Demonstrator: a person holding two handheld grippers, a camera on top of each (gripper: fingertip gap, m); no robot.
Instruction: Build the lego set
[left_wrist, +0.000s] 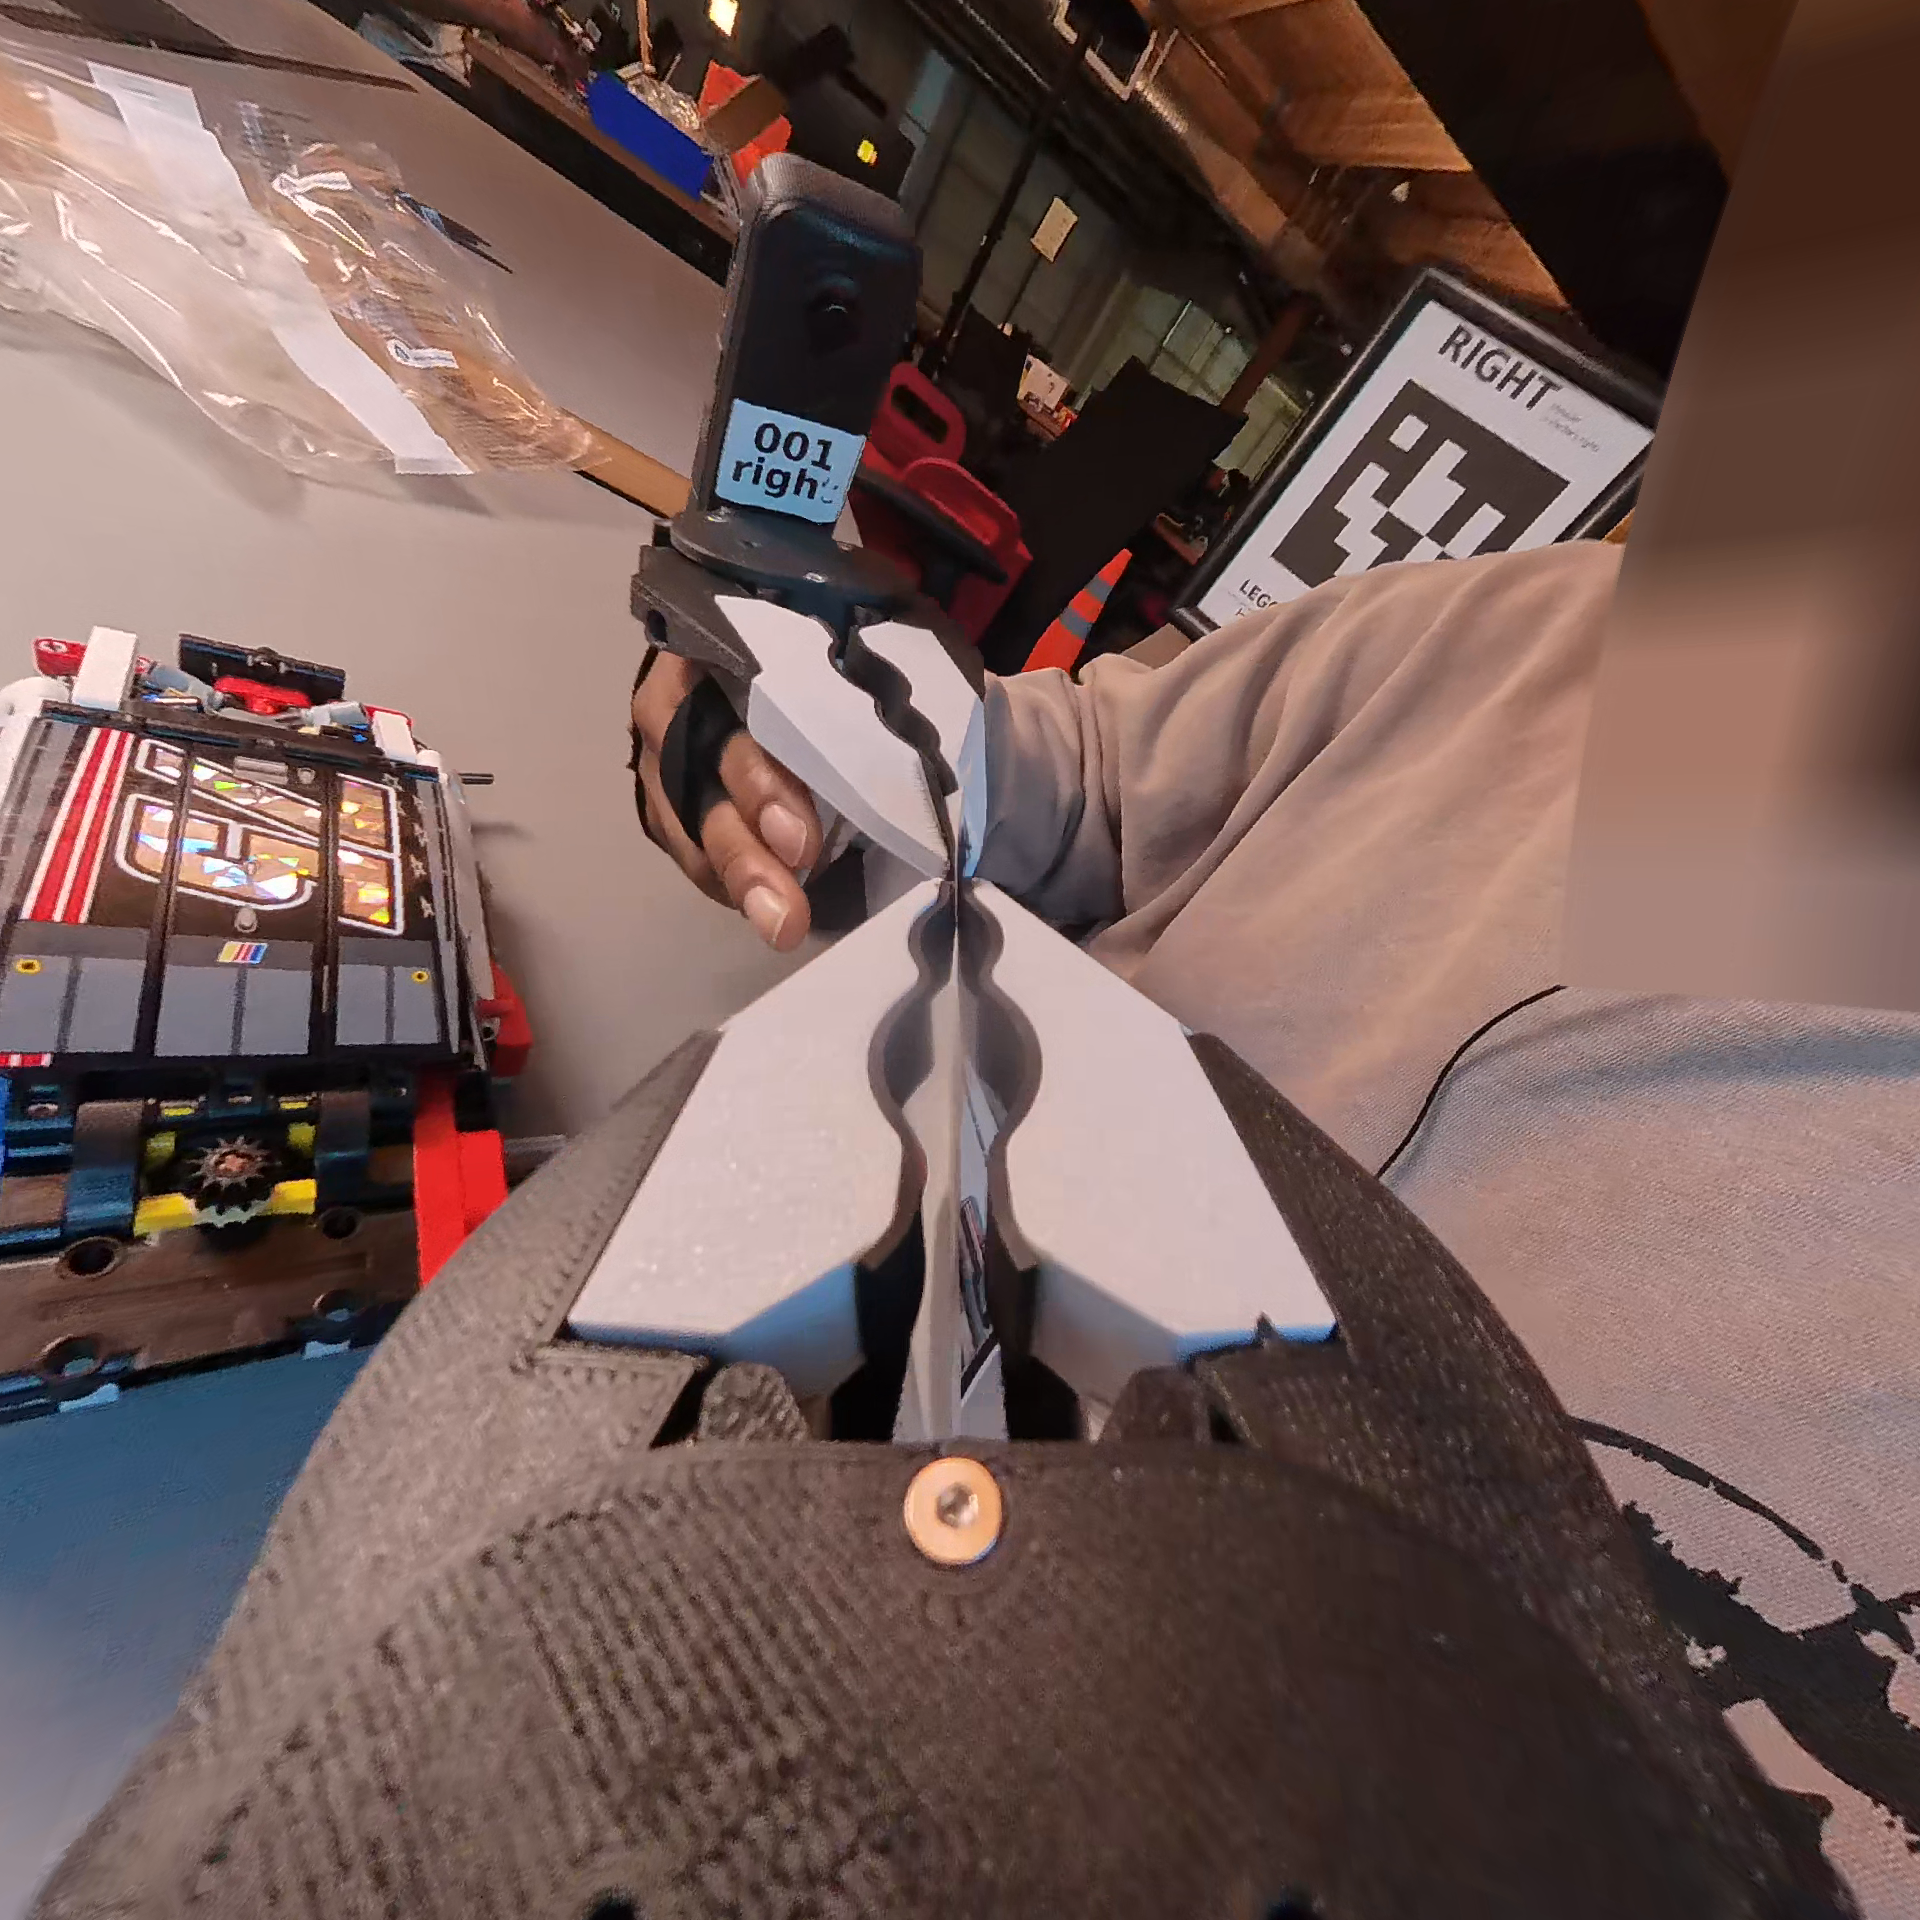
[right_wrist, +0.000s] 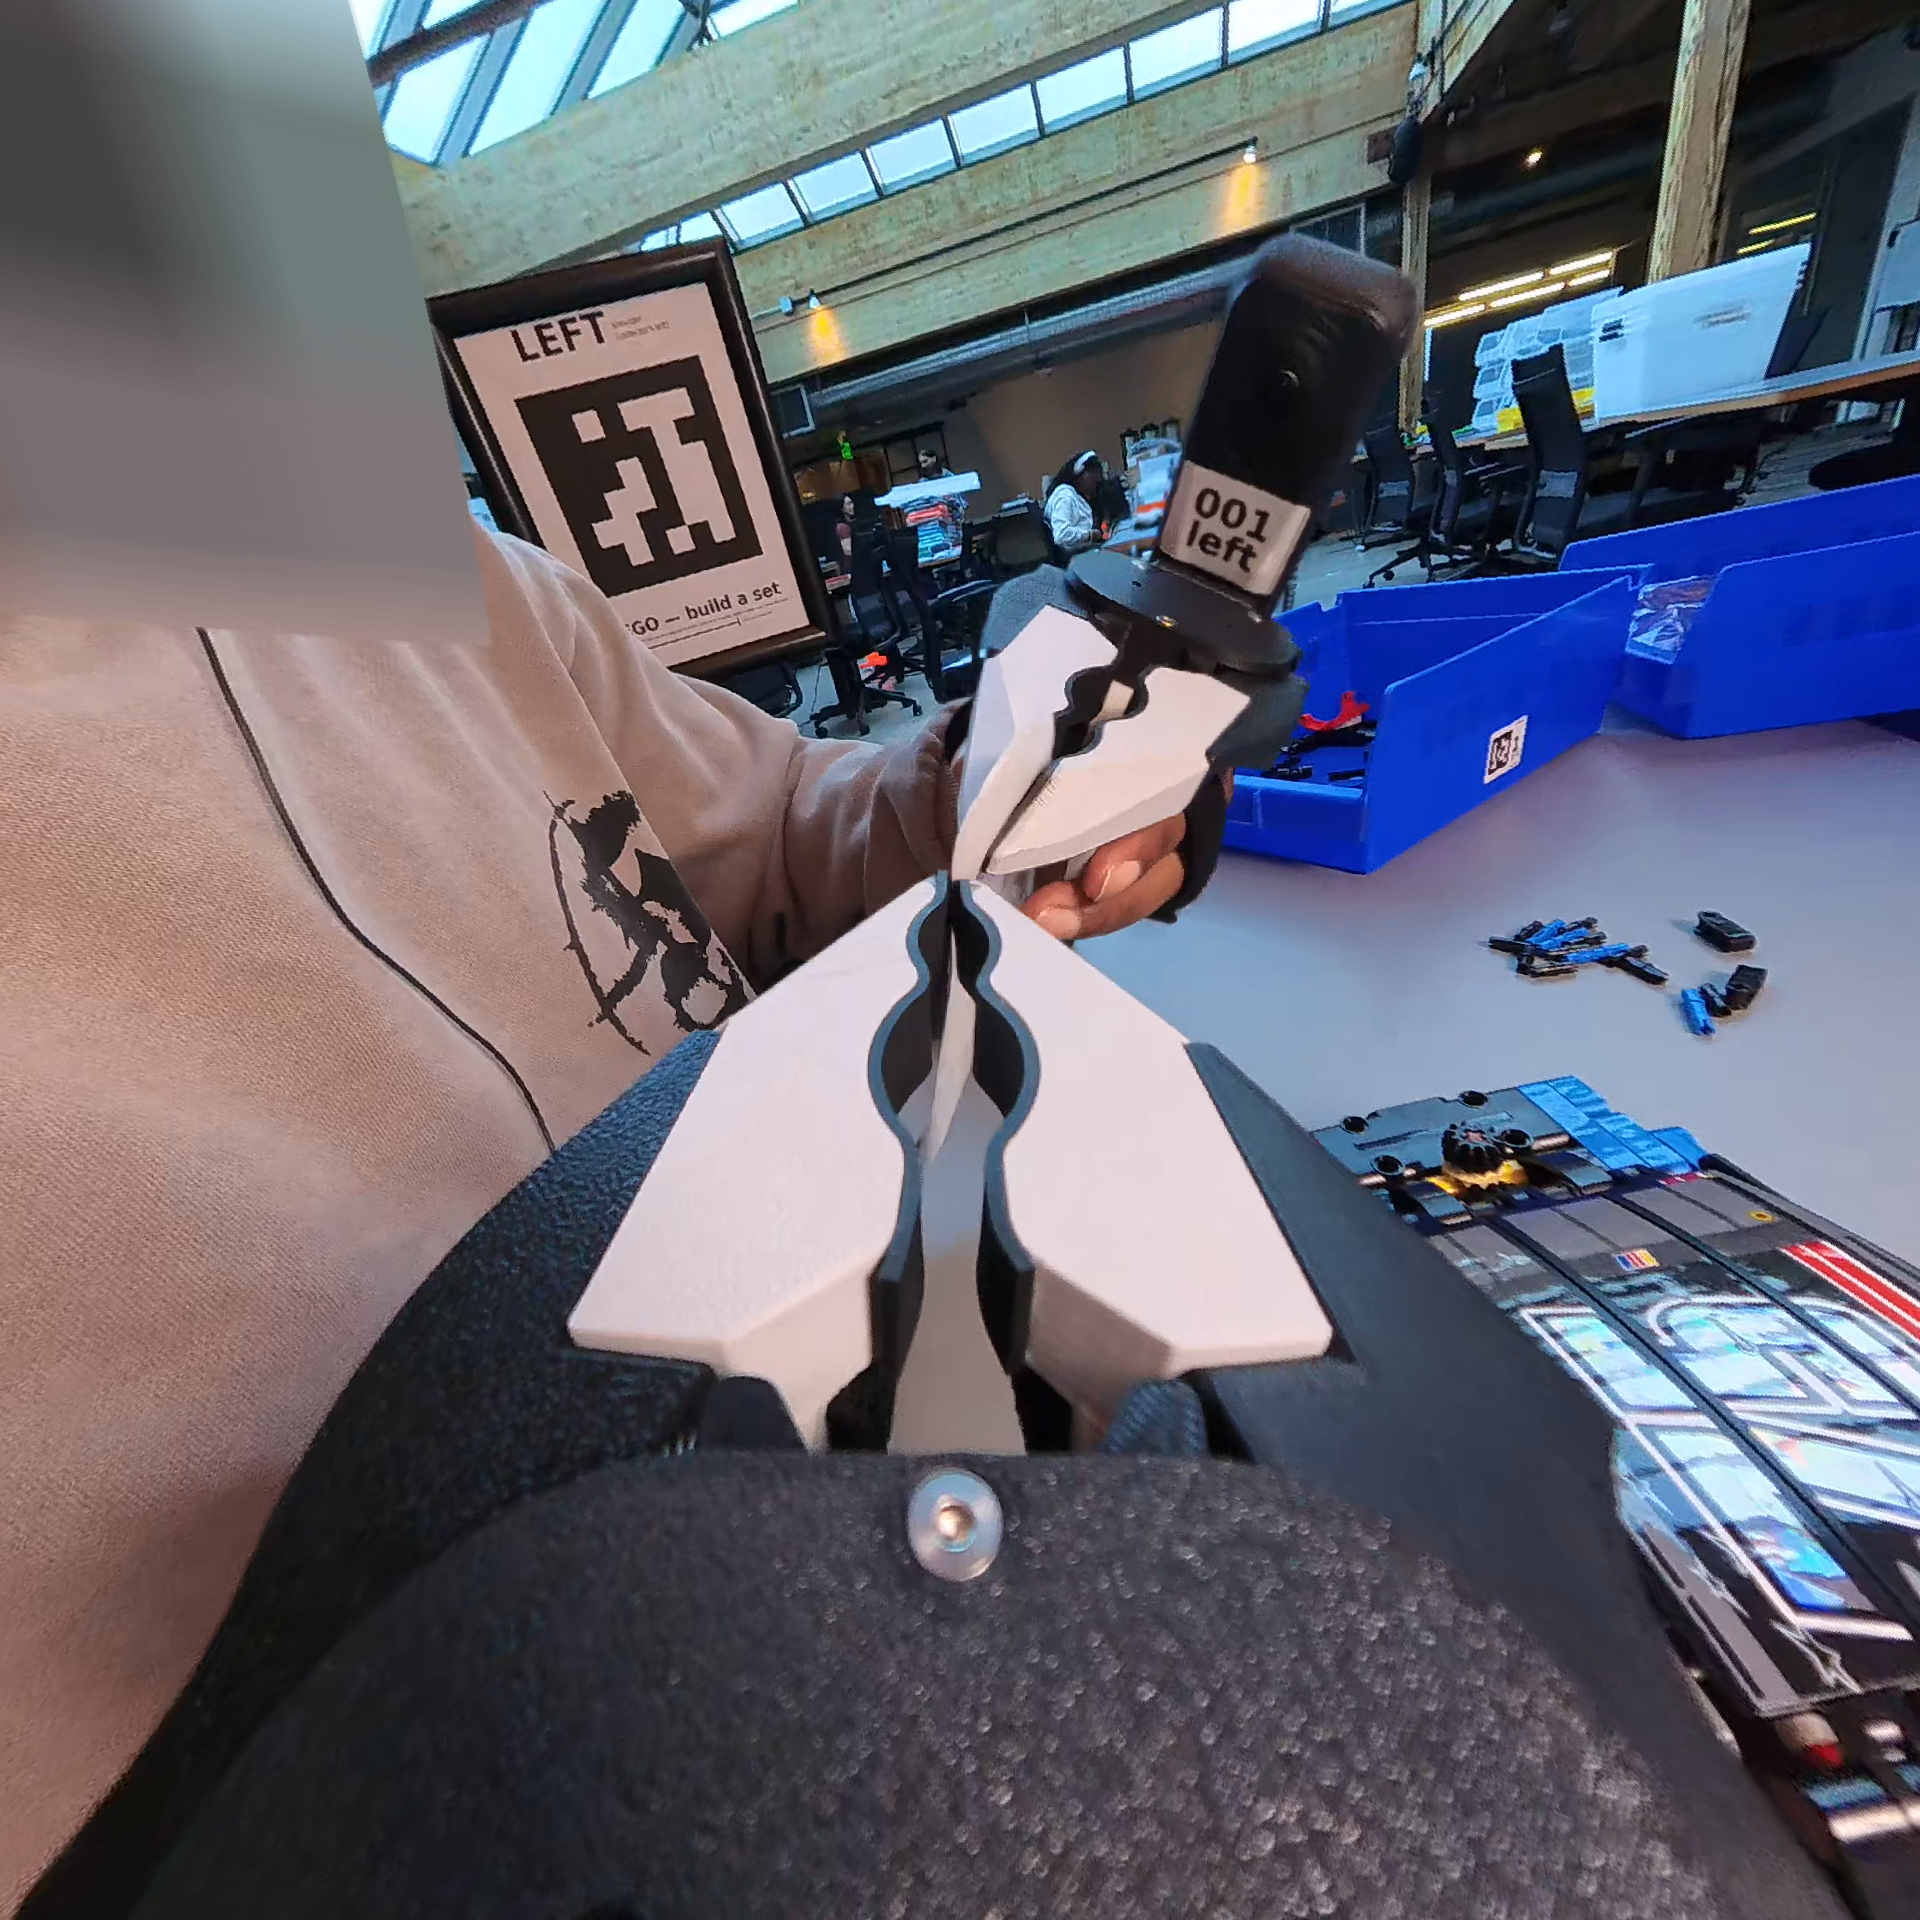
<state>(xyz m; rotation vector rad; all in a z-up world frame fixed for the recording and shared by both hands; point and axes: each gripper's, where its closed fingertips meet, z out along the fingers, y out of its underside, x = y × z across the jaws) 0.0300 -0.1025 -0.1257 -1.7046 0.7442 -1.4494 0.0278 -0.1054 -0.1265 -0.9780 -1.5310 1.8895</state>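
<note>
A thin printed paper sheet (left_wrist: 951, 1195), seen edge-on, runs between both grippers held above the table. My left gripper (left_wrist: 954, 891) is shut on one end of it. My right gripper (right_wrist: 954, 891) is shut on the other end, where the sheet (right_wrist: 951, 1039) shows white between its fingers. The two grippers meet tip to tip: the right gripper (left_wrist: 952, 852) shows in the left wrist view, the left gripper (right_wrist: 975, 864) in the right wrist view. The partly built black, red and white lego car (left_wrist: 239, 935) lies on the table beside them, low right in the right wrist view (right_wrist: 1662, 1351).
Several small black and blue loose pieces (right_wrist: 1579, 951) lie on the grey table beyond the car. Blue bins (right_wrist: 1455, 707) stand behind them. Clear plastic bags (left_wrist: 260, 281) lie at the far left. Framed marker signs (left_wrist: 1455, 457) (right_wrist: 634, 468) stand close to the person's torso. Only a small space, under 4 cm, lies between the two pairs of fingers.
</note>
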